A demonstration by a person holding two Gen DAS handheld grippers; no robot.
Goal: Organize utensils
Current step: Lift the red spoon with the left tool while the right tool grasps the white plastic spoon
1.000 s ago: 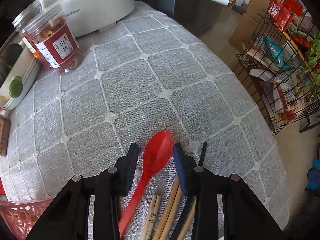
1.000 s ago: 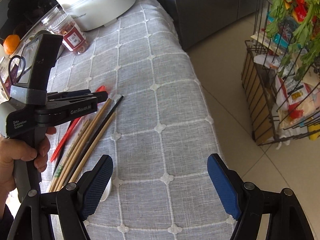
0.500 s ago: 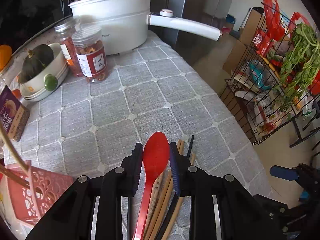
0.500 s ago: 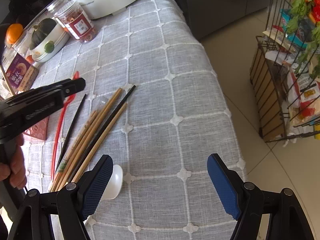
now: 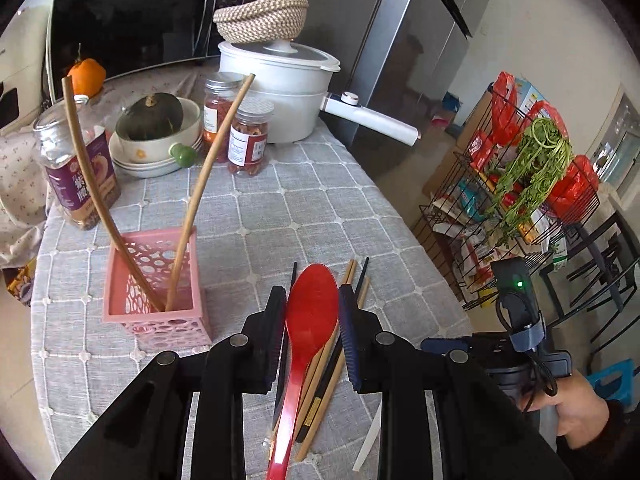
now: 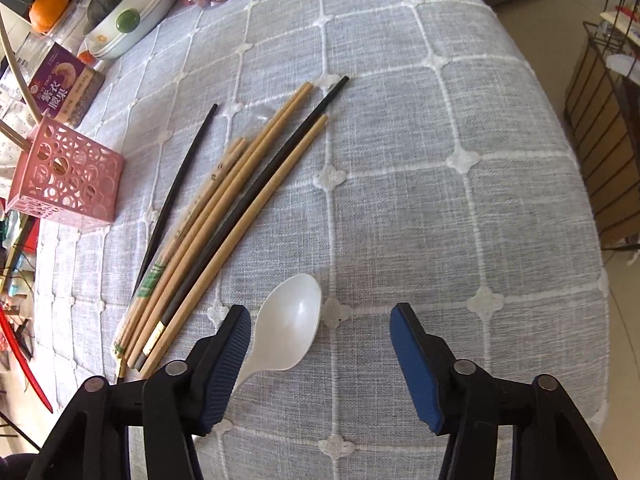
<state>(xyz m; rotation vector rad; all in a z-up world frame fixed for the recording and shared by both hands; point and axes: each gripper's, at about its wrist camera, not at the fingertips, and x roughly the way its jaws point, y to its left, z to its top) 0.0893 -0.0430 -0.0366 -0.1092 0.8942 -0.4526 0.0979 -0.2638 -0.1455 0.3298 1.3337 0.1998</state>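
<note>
Holding the red spoon between its pads, the left hand-held gripper is narrowed onto the neck just below the bowl; the handle runs back under the camera, so the spoon's long axis lies along the fingers, and it appears lifted clear of the table. Right hand-held gripper: jaws wide, nothing between them, hovering over the cloth. The white spoon lies just ahead of it, near the left pad, bowl pointing away, handle passing beneath that pad.

Beyond: loose chopsticks in a diagonal bundle on the table, one black one slightly apart to their left.

Key relation: pink basket sits ahead and to the left of the held spoon, near it, already carrying two long sticks leaning outward. The left hand is the nearer one. Judgement: the spoon likely needs tipping toward vertical to drop in handle-first; the leaning sticks could obstruct entry.
</note>
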